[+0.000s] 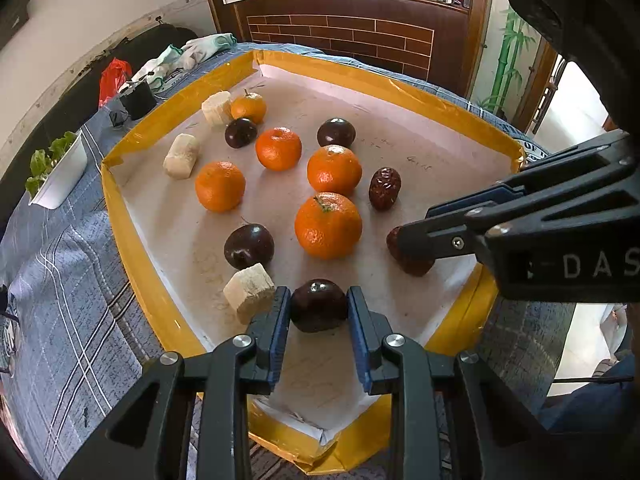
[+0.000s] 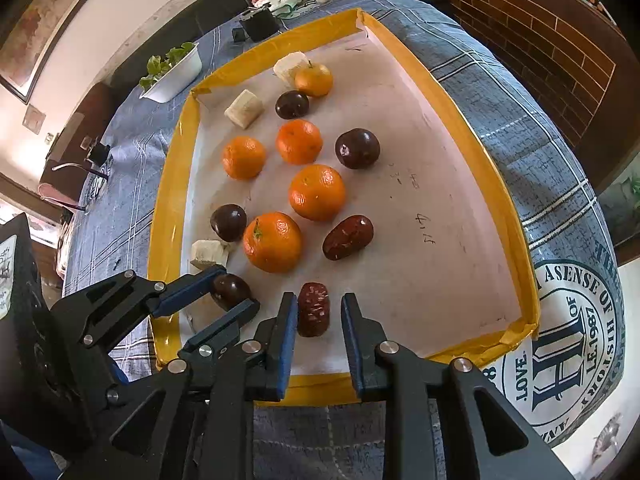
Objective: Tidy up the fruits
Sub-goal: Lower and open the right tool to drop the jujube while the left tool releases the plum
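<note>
**Fruits (image 1: 278, 155) sit loose in the tray, 2 of them between our grippers at the near rim**

We count 5 oranges (image 1: 334, 170) across the middle of the yellow-rimmed tray (image 1: 132, 216), with 4 dark plums and 2 red dates around them. 3 pale cut chunks (image 1: 181, 156) lie along the left side.

Our left gripper (image 1: 318, 300) is clamped on a dark plum (image 1: 318, 314). Both blue pads touch its flanks, close to the near corner of the rim. A pale chunk (image 1: 248, 296) lies just beside the left finger, nearly touching it. Another plum (image 1: 249, 246) sits right behind that chunk, so the left side is crowded.

Our right gripper (image 2: 318, 308) stands slightly apart around a red date (image 2: 314, 314). The left pad touches the date, while a gap shows at the right pad. This date lies near the front rim, and the second date (image 2: 348, 238) rests further in, beside the nearest orange (image 2: 273, 242).

The right half of the tray floor (image 2: 440, 220) is bare paper up to the right rim, and the far corner is bare too. This is the widest free room. The 2 grippers stand near each other at the front edge, the left one's fingers just beside the right one's.

Outside the rim lies a blue plaid cloth (image 1: 68, 280), and a white dish of greens (image 1: 64, 176) sits off the left edge.
</note>
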Demonstrator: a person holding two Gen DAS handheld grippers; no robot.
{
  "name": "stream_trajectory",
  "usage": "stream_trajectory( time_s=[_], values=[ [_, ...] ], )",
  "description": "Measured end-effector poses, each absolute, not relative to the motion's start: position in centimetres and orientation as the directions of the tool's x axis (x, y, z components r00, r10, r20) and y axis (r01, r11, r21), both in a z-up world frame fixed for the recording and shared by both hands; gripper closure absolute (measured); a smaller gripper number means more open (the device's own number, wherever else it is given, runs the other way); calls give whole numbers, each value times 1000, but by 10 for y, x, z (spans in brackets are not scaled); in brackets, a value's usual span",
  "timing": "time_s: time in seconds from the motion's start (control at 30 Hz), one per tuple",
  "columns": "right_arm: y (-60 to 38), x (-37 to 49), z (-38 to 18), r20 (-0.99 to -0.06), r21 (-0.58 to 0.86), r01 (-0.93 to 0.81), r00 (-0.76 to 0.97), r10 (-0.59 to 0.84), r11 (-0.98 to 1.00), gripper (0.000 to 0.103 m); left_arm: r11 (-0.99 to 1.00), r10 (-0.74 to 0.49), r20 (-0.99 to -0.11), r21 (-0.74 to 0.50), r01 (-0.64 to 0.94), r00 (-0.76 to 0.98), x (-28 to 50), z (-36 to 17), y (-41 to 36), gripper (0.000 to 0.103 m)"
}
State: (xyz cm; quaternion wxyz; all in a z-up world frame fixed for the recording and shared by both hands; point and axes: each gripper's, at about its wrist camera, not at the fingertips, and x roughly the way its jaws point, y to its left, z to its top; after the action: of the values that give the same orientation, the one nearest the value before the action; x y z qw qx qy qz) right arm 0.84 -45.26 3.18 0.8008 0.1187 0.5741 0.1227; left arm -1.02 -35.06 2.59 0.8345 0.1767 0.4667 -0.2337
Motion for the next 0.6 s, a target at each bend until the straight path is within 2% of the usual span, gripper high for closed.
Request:
stream_trajectory(
  time_s=[0.13, 0.43, 0.53, 0.6],
  values=[
    [-454, 6, 33, -889, 328, -56, 318, 328, 943, 70, 828, -224, -861, 78, 555, 456, -11, 26, -350, 75],
    [-455, -1, 38, -888, 317, -50, 334, 315, 947, 67, 826, -221, -861, 85, 557, 459, -15, 28, -350, 74],
    [-454, -4, 39, -888, 312, -49, 341, 310, 949, 64, 826, -226, -852, 90, 556, 473, -17, 31, -349, 61],
    [-455, -6, 40, -887, 308, -47, 346, 305, 950, 62, 825, -228, -848, 93, 557, 479, -19, 32, -349, 60]
  ],
)
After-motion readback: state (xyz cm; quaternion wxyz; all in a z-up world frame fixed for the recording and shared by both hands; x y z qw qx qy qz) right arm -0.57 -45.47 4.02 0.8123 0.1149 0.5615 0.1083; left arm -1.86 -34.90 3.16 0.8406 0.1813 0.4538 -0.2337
